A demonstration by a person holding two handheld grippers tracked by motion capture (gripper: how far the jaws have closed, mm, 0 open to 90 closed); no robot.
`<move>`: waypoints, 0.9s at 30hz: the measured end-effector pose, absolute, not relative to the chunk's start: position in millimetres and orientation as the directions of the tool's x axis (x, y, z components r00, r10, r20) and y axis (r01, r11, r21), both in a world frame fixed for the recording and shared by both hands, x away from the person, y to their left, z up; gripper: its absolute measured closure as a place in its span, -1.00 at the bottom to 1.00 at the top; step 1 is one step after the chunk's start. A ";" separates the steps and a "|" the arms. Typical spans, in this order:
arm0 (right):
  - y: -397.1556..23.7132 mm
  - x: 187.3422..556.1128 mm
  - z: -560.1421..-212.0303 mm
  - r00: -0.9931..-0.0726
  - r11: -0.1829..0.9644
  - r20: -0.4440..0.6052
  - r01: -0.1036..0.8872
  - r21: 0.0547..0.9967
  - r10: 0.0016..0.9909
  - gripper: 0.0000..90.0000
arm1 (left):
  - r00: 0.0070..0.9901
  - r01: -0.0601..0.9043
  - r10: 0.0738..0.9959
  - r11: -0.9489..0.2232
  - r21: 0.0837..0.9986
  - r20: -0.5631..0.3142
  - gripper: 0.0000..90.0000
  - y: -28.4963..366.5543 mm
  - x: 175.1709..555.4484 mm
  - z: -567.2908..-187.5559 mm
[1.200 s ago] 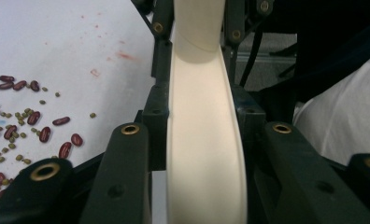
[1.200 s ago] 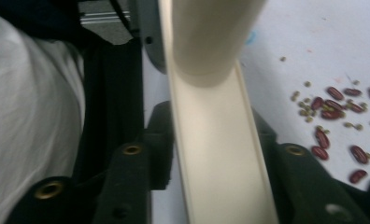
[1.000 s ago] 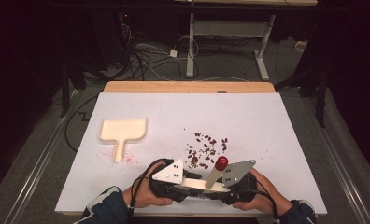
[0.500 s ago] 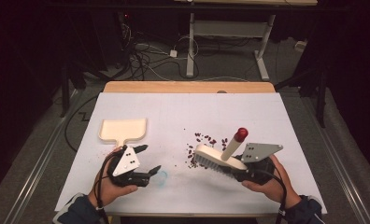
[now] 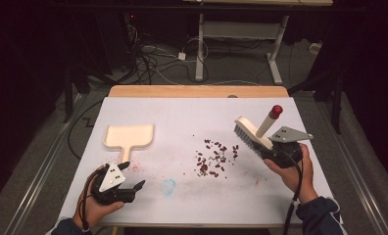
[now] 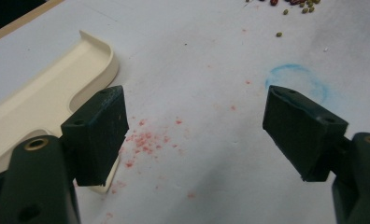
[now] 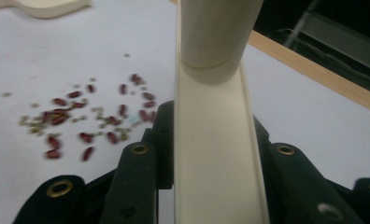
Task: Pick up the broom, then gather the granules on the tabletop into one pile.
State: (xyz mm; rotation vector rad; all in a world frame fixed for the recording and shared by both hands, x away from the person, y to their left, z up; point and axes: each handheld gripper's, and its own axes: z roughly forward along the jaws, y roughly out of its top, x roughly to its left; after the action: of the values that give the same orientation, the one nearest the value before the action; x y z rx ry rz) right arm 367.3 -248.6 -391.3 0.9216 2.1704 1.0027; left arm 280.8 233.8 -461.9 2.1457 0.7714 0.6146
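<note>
I hold the brush (image 5: 251, 134) clamped in my right gripper (image 5: 278, 149) beside the beans (image 5: 214, 157) — left gripper (image 5: 128, 182) wide apart near the dustpan (image 5: 128, 137), ready to grasp it.

The dustpan (image 5: 128, 137) is lying on the left half of the table (image 5: 182, 110), with its handle pointing toward the near edge. The left gripper (image 5: 128, 176) is sitting just near of that handle, close to the near edge. The scattered beans (image 5: 214, 156) are lying right of centre, well apart from the dustpan. The brush (image 5: 253, 132) is sitting just right of the beans, in the right gripper (image 5: 268, 147), at the table's right side.
</note>
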 end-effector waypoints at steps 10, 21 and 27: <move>-222.8 414.7 -424.0 -0.530 0.524 -0.271 0.413 0.745 0.803 0.51 | 0.724 0.336 0.670 -0.551 0.764 0.165 -0.52 226.7 284.8 -466.8; -165.1 405.4 -448.8 -0.597 0.603 -0.322 0.360 0.711 0.735 0.51 | 0.736 0.312 0.646 -0.588 0.746 0.202 -0.52 223.4 280.8 -466.4; -148.4 392.0 -451.1 -0.662 0.611 -0.290 0.319 0.725 0.691 0.50 | 0.737 0.303 0.641 -0.599 0.741 0.217 -0.52 223.6 278.5 -465.4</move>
State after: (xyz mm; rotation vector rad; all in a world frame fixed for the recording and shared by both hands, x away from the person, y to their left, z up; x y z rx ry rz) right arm 392.0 -148.4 -451.1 0.7933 2.2770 0.8742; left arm 278.5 223.6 -465.4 2.2282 0.7078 0.6158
